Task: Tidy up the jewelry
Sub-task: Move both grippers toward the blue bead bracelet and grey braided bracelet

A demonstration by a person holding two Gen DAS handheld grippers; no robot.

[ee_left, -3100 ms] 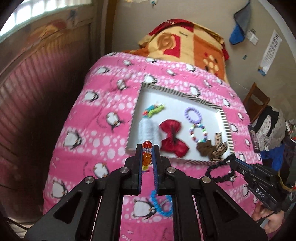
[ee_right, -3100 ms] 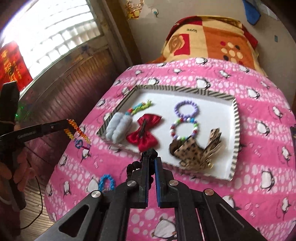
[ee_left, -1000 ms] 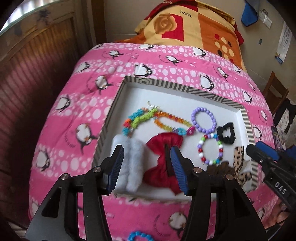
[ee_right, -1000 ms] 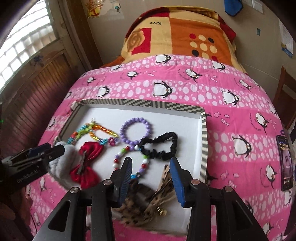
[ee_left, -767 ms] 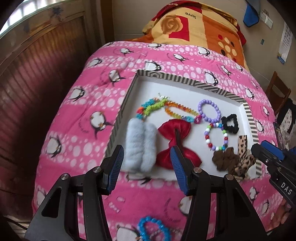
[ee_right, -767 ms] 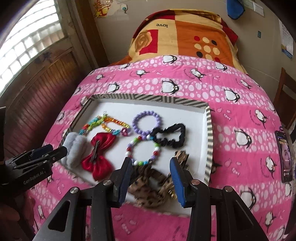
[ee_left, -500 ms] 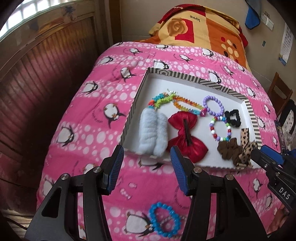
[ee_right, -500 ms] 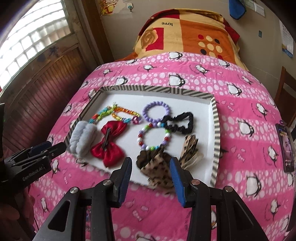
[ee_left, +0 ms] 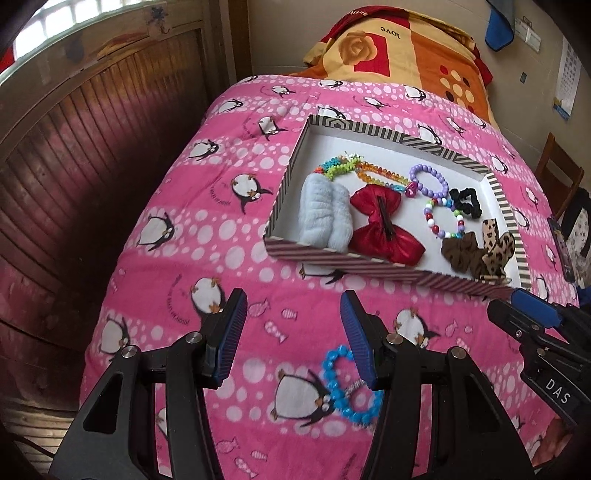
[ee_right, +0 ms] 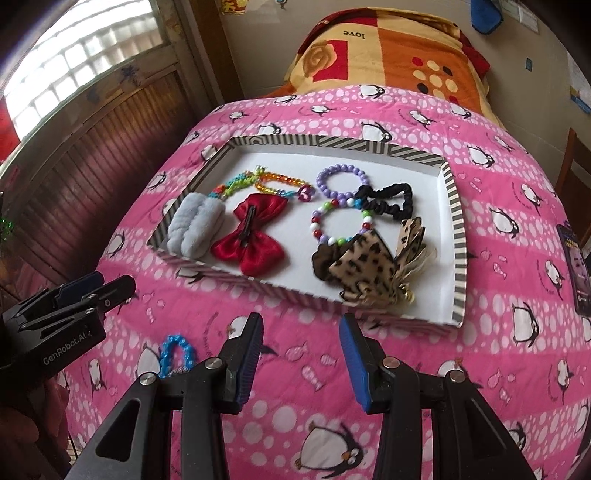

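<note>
Both tongs, left and right, gape wide and hold nothing above the fleecy pink penguin blanket. A knobbly blue bead bracelet lies nearest on the bed (outside the tray). Beyond, the striped tray holds bracelets, a satin red bow and scrunchies; behind, ribbed wood panelling.

bed cover: pink penguin blanket, white dots, fills most of both views
far end of bed: folded orange/red/yellow quilt with rose print, lies past the pink blanket
wall: plain beige wall behind the quilt
left of bed: dark red-brown ribbed wood panelling, running along the bed's side
window: barred window above the panelling, bright daylight, overexposed
right of bed: wooden chair near the wall
wall items: blue cloth hung up right of the quilt; paper sheet further right
</note>
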